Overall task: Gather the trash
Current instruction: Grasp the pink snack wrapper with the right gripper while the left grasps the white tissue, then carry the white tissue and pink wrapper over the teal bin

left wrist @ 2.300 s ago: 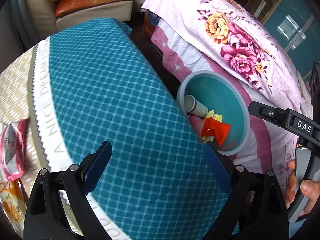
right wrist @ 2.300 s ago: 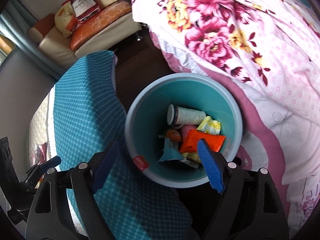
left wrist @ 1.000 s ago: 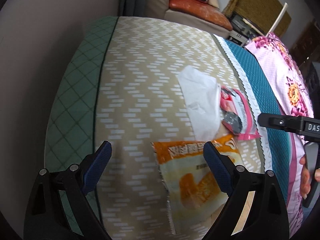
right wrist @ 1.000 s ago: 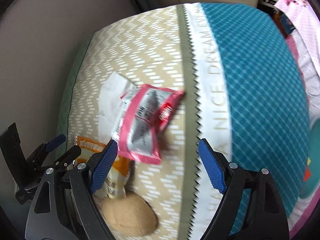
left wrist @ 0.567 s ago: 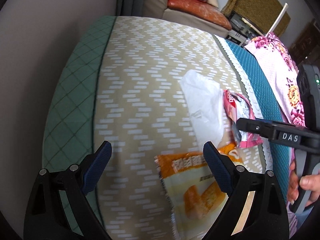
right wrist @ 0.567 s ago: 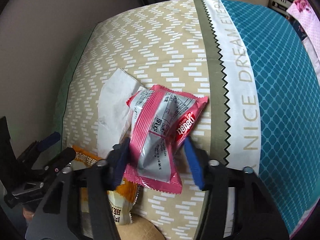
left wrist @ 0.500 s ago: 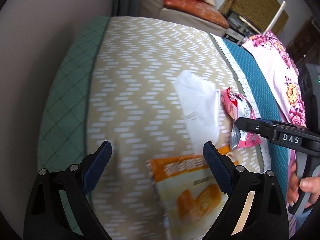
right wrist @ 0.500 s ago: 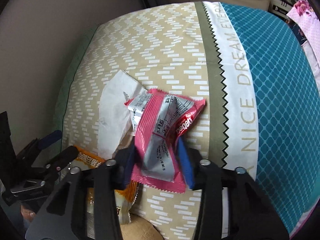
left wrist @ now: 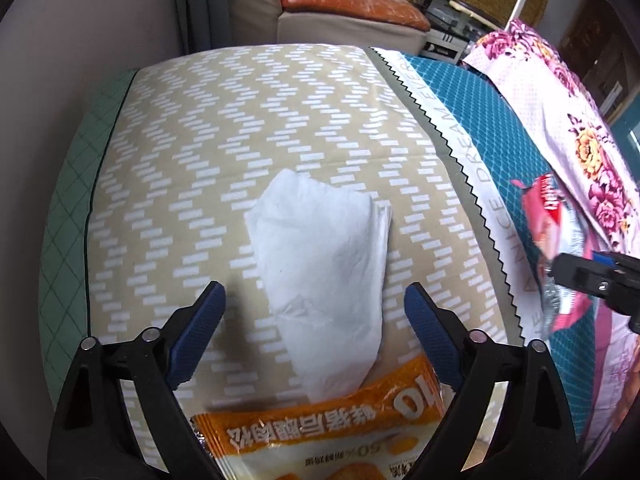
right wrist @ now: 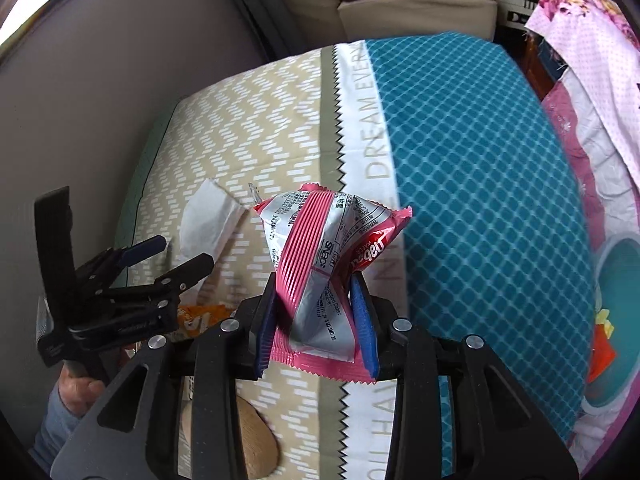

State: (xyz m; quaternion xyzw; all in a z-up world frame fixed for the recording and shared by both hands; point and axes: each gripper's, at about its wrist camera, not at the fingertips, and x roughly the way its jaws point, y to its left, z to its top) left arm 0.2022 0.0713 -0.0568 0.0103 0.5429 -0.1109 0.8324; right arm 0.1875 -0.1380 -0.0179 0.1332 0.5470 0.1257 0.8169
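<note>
Two grippers work over a bench draped in a patterned cloth (left wrist: 248, 128): beige chevron on one side, teal diamond on the other, with a white band between that reads "DREAM EVER" and "NICE" in grey capitals. The right gripper (right wrist: 318, 316) has its jaws closed on a pink and silver snack wrapper (right wrist: 326, 240), held up off the cloth and pinched at its lower half so the foil twists. On the wrapper a red patch carries white lettering that I cannot read for certain, and small print includes "SNAC", "WAFER" and a date line. From the left wrist view the same wrapper (left wrist: 554, 232) shows blurred at the right edge.

The left gripper (left wrist: 314, 328) hangs with its jaws open, one on either side of a crumpled white tissue (left wrist: 324, 264) lying on the beige part. The near end of the tissue overlaps an orange snack bag (left wrist: 320, 440) printed with white Chinese characters, upside down in this view.

At the far right of the right wrist view, a teal bin (right wrist: 614, 304) stands beside the bench, with red and yellow scraps inside.
</note>
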